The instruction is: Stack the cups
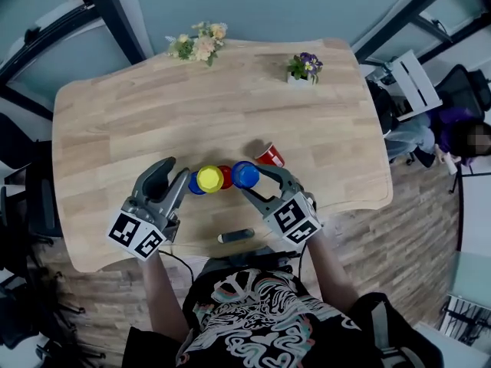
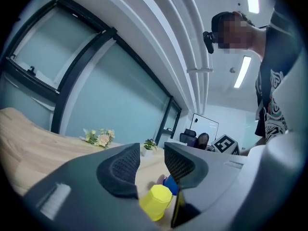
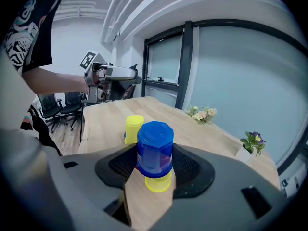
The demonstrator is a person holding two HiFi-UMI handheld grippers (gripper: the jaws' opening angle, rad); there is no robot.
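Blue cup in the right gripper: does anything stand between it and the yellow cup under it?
Nothing visible does. In the right gripper view the blue cup, gripped by the right gripper, sits directly over the yellow cup with no gap showing. The other yellow cup stands aside, farther along the table.

Looked along the left gripper (image 2: 151,164), jaws apart, pads pressing nothing. Caught a yellow cup (image 2: 156,202) low in the gap, with a blue cup (image 2: 171,183) just behind it. Took in a wooden table (image 2: 29,129) at left, flowers (image 2: 98,137) and a small potted plant (image 2: 150,144) at its far edge below dark-framed windows (image 2: 72,66). Showed a person (image 2: 276,81) at right, and a marker cube (image 2: 226,143) near them.
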